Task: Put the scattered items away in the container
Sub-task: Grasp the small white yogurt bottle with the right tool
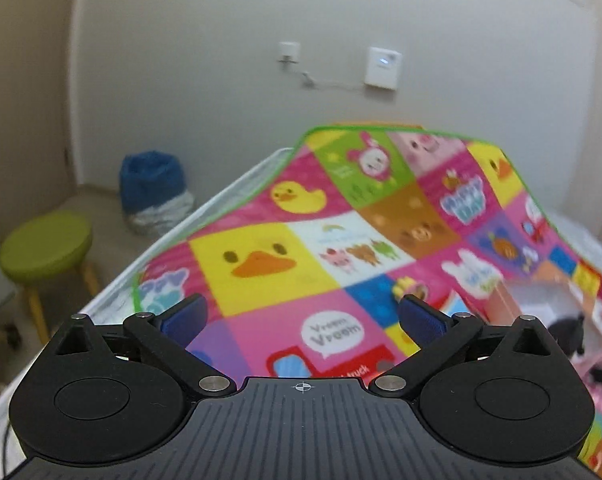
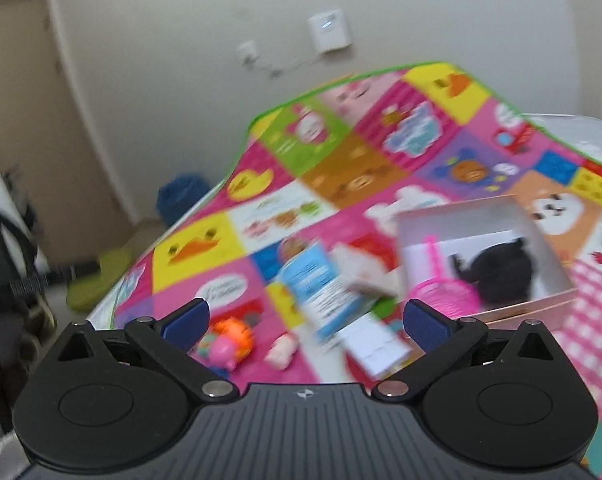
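Scattered items lie on the bright cartoon-print play mat [image 2: 341, 184] in front of you, and the container, an open white box [image 2: 485, 220] with pinkish outer walls, sits on the mat toward its right edge in the right wrist view. Inside that box you can see a black plush toy [image 2: 501, 268] against the far right wall and a pink slotted scoop [image 2: 441, 284] leaning at the near wall, its handle pointing up toward the box's far left corner. Outside the box, just beside its left wall, a blue and white carton [image 2: 321, 292] lies tilted on the mat, blurred by motion, with a small flat white piece [image 2: 371, 286] touching its right side. Nearer to you, toward the near edge of the mat, an orange and pink toy [image 2: 229, 342] lies just beside a small pale pink figure [image 2: 281, 352]; both are too blurred to name further. Your right gripper [image 2: 305, 316] has its jaws spread fully wide and nothing between the blue pads [image 2: 425, 320]; it hangs over the near edge of the mat, above the two small toys. Your left gripper [image 1: 301, 316] is likewise spread to its widest and holds nothing, and it hovers over the left part of the mat, where a small yellow object [image 1: 405, 286] lies near its right finger. In that view the box shows only at the right, blurred. Off the mat to the left, a green stool [image 1: 45, 248] and a blue bag [image 1: 149, 184] stand on the floor by the wall.
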Demonstrator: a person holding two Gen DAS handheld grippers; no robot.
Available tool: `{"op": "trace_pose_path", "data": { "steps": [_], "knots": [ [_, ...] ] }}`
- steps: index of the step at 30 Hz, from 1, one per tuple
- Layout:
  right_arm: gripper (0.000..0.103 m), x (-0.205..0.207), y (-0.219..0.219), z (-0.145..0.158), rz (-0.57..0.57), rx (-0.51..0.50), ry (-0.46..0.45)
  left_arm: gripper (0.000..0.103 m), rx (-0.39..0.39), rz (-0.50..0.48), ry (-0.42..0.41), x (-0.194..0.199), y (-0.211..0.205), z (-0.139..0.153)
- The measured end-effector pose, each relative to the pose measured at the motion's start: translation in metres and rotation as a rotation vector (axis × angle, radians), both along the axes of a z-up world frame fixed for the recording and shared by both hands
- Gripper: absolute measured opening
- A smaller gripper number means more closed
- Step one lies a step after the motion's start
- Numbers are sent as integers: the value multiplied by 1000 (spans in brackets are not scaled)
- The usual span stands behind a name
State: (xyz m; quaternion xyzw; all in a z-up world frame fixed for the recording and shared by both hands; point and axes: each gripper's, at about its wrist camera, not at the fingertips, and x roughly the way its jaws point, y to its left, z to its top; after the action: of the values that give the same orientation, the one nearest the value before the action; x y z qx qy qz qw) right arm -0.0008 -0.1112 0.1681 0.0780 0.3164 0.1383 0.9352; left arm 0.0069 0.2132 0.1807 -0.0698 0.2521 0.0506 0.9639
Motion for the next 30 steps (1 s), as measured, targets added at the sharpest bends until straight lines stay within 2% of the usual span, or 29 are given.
{"op": "trace_pose_path", "data": {
  "steps": [2, 4, 6, 12, 15, 17, 18, 19, 23, 28, 30],
  "knots": [
    [94, 6, 28, -13, 30, -87, 20, 103, -18, 17, 0, 1, 9, -3],
    [69, 17, 53, -29, 86, -173, 45, 103, -31, 13, 10, -2, 15, -9],
    [57, 32, 71, -45, 89, -206, 84, 103, -36, 1, 27, -1, 20, -13],
    [52, 92, 90, -93, -8, -185, 200, 103, -19, -72, 52, 0, 25, -22],
    [52, 112, 92, -114, -17, -177, 263, 103, 9, -131, 72, 5, 17, -29],
    [44, 119, 92, -125, -6, -180, 308, 103, 29, -175, 95, 9, 6, -36],
    [30, 120, 91, -129, 3, -183, 328, 103, 36, -196, 111, 11, -1, -40],
    [25, 120, 90, -131, 15, -188, 340, 103, 40, -212, 121, 12, -7, -44],
    [25, 103, 74, -121, 28, -218, 310, 103, 77, -298, 153, 18, -38, -55],
    [25, 55, 28, -77, 13, -153, 243, 103, 135, -372, 217, 26, -76, -72],
    [25, 33, 5, -61, -32, -113, 226, 103, 125, -379, 251, 28, -93, -77]
  ]
}}
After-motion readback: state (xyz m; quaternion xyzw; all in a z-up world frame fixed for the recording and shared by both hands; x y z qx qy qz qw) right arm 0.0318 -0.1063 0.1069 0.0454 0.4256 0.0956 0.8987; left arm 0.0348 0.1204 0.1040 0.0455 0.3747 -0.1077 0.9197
